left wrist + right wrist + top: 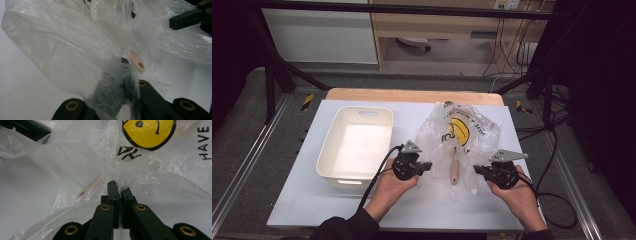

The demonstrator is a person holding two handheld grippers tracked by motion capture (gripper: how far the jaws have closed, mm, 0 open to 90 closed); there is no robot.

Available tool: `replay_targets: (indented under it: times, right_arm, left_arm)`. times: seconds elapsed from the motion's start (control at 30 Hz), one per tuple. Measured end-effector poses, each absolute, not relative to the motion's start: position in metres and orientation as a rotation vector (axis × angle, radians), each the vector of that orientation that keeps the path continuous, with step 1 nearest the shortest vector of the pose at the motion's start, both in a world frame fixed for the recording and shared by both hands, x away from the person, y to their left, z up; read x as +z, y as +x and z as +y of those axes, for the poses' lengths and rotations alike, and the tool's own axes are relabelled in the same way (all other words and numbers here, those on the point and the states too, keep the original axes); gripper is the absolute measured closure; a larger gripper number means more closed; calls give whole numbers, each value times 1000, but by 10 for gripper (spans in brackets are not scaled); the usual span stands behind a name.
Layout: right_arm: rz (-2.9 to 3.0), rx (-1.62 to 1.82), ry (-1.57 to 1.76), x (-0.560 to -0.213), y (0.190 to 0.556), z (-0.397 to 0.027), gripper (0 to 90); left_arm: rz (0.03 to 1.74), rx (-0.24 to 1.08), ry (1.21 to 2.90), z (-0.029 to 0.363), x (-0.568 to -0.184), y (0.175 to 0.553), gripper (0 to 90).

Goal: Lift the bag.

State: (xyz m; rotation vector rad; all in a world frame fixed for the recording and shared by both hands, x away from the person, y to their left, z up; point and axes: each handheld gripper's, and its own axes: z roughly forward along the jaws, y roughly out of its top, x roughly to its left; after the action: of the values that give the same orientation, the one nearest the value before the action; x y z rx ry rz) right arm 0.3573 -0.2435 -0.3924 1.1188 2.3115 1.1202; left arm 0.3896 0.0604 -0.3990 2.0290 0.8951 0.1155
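Two handheld grippers work a clear plastic bag (462, 135) printed with a yellow smiley face, lying on the white table (292, 200).

Left gripper (426, 166): jaws closed on a bunch of film at the bag's near left edge. In the left gripper view the plastic is gathered and pinched between them, draping over one jaw.

Right gripper (478, 170): jaws pressed together on the bag's near right edge. The right gripper view shows the film puckering to a point right at the tips (119, 188).

Between the two grippers, inside the bag, lies a utensil with a pale wooden handle (455, 172); its end, with a hanging hole, points toward the person. From the left gripper it sits just ahead and slightly right (138, 63).

Judgement: each gripper takes one side of the bag's mouth, likely so the opening can be spread and the utensil freed.

A white plastic bin (354, 145) stands just outside the left gripper, away from the bag, empty; probably the destination.
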Motion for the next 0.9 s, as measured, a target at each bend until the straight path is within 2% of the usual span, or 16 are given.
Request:
replay_targets:
  times: [0.9]
  right_arm:
    - [2228,1169,1074,-356,370,-256,900]
  left_arm:
    - [880,136,2012,65,-369,407,900]
